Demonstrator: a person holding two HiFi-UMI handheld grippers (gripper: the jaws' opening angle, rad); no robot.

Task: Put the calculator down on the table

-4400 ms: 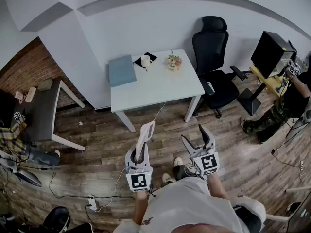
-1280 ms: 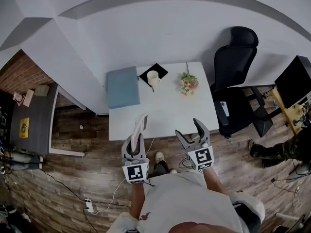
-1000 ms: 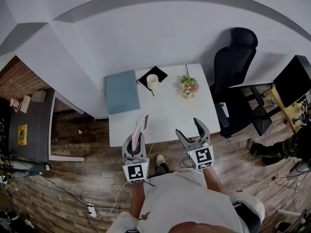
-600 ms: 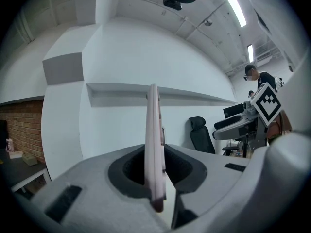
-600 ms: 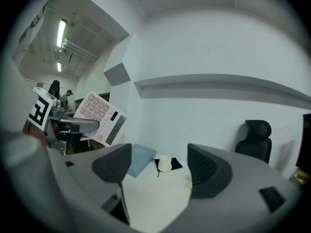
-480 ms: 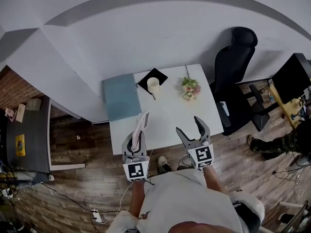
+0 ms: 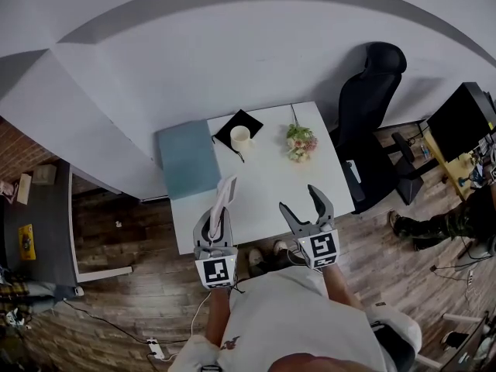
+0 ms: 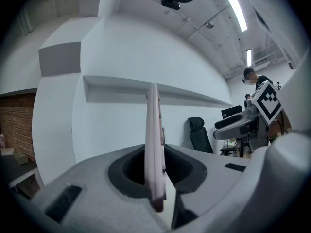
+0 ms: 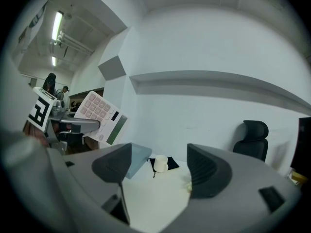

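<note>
The left gripper (image 7: 221, 217) is squeezed tight on the calculator (image 7: 227, 195), pinching it by its bottom end. The calculator stands up thin and tall out of the jaws, with its top leaning a little to the right. It is up in the air at the near left part of the white table (image 7: 267, 188) and is not lying on it. The right gripper (image 7: 302, 205) is just to the right of it, near the table's near edge. Its jaws are wide apart and there is nothing between them, only the table top far past them. At the far left of the table lies a flat blue pad (image 7: 187, 160). Next to it, a white mug (image 7: 241, 136) sits on a black cloth (image 7: 227, 125). A small bunch of flowers (image 7: 300, 140) lies to the right of the mug. A black chair (image 7: 372, 91) stands on the wood floor (image 7: 139, 231) at the right side of the table.
</note>
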